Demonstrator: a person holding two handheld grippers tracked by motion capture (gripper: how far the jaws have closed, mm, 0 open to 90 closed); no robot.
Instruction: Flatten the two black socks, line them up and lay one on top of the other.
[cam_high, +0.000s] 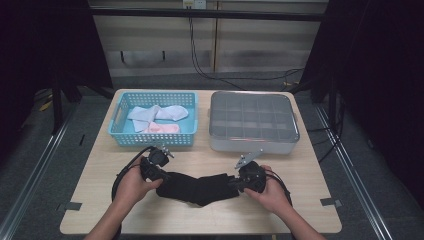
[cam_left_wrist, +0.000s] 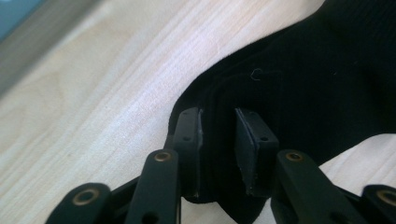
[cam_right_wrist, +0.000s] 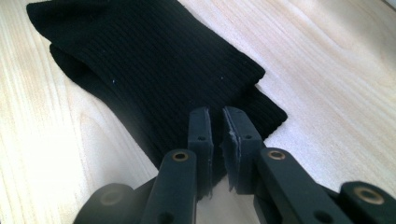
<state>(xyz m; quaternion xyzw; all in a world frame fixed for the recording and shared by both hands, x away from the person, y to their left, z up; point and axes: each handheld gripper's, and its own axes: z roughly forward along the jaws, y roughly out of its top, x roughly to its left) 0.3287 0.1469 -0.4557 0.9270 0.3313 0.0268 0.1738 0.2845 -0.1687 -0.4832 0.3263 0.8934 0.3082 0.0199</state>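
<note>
A black ribbed sock (cam_high: 200, 187) lies stretched across the front of the wooden table (cam_high: 310, 170), sagging a little in the middle. My left gripper (cam_high: 162, 177) holds its left end; in the left gripper view the jaws (cam_left_wrist: 217, 126) are closed on a thick fold of the black sock (cam_left_wrist: 317, 79). My right gripper (cam_high: 235, 184) holds the right end; in the right gripper view the jaws (cam_right_wrist: 216, 121) stand nearly together, pinching the edge of the sock (cam_right_wrist: 154, 60), which looks like two layers lying flat on the wood.
A light blue plastic basket (cam_high: 152, 140) at the back left holds pale blue, white and pink socks. A grey box (cam_high: 252, 122) divided into several compartments stands at the back right. Bare wood lies in front of and beside the sock.
</note>
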